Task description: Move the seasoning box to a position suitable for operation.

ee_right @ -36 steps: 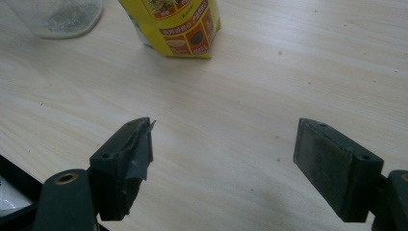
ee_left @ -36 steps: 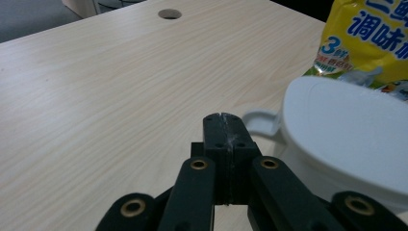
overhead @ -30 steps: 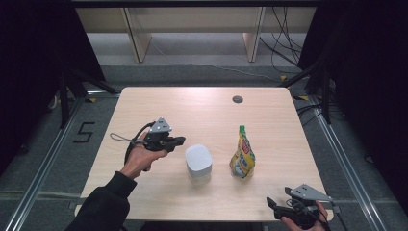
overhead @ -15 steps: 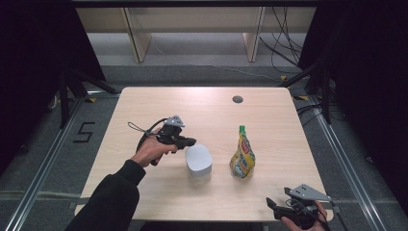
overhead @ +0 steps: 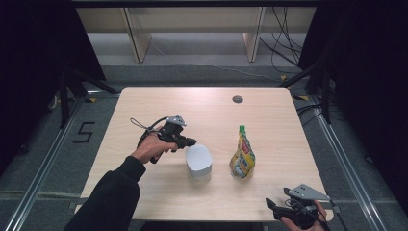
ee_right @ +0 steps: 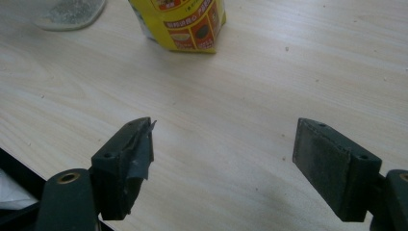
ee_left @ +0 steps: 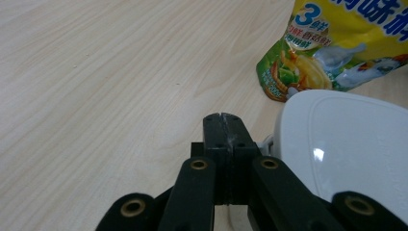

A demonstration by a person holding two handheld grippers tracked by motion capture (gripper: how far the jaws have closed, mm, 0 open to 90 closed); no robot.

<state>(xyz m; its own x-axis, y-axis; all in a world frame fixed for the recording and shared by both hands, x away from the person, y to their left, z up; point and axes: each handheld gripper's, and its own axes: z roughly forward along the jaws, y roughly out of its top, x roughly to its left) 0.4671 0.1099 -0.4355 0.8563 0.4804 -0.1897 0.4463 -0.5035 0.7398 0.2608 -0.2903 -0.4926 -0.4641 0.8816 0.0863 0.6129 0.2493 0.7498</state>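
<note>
left gripper (overhead: pixel 190 142), jaws pressed together, sits beside a white lidded container (overhead: pixel 198 162) half hiding the yellow seasoning pouch (ee_left: pixel 337 43).

A lab-style recording bay is showing here: a pale wooden table (overhead: pixel 202 106) is standing mid-frame on grey carpet, black curtains (overhead: pixel 33 57) are hanging at the left and right edges, metal floor rails (overhead: pixel 45 163) are running along both sides, and loose cables (overhead: pixel 284 45) are trailing at upper right.
</note>
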